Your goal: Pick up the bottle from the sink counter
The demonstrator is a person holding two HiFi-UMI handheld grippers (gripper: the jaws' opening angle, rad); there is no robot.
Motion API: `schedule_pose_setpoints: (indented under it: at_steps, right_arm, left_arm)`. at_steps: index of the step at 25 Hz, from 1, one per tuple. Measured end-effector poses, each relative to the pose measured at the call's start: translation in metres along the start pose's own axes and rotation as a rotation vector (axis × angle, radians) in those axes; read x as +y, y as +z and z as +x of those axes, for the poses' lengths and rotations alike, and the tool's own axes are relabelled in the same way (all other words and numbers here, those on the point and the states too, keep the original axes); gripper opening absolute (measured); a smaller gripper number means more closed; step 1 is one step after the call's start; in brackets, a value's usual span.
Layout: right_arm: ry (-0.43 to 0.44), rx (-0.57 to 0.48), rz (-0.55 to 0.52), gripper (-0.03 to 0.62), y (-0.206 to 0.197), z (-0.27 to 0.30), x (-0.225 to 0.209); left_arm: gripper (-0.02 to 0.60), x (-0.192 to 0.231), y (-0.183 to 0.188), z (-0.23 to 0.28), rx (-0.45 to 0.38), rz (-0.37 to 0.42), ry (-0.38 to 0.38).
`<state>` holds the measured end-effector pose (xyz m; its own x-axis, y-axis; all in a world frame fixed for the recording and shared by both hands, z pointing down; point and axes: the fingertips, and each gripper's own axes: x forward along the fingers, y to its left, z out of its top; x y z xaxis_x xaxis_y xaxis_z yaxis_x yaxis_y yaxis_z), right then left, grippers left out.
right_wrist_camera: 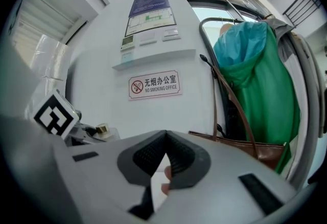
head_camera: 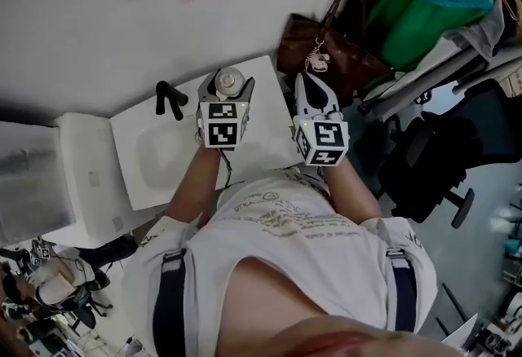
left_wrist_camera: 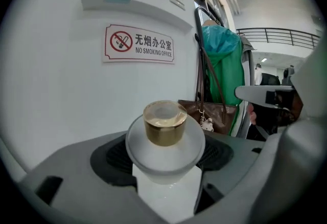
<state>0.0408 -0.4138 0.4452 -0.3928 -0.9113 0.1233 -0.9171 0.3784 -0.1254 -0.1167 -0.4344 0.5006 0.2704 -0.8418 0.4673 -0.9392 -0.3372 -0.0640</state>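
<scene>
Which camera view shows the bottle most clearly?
The left gripper view: the bottle fills the centre, held by the left gripper, gold cap clear. The head view shows only its top. The right gripper view catches just the tiny cap.

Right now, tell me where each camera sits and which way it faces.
Head view: on the person's head, looking steeply down at the sink; it shows their torso, forearms, the left gripper round the bottle, and the right gripper.
Left gripper view: on the left gripper, facing the wall sign; its jaws clamp the bottle.
Right gripper view: on the right gripper, facing the same wall; its jaws are together, with nothing between them.
Shared: all three show the sign and the brown bag.
</scene>
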Motion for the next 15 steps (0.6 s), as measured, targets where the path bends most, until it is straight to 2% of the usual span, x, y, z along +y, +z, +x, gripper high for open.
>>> schedule_pose_setpoints:
  at_steps: [8,15]
  right_arm:
    - [0.088,-0.013,-0.087,0.021,0.000,0.011,0.029]
    - [0.123,-0.001,-0.073,0.021,-0.005,0.011,0.037]
  left_arm:
    - [0.334,0.002,-0.003,-0.031,-0.007,-0.030,0.034]
    - [0.334,0.001,-0.020,-0.030,0.001,-0.086,0.050]
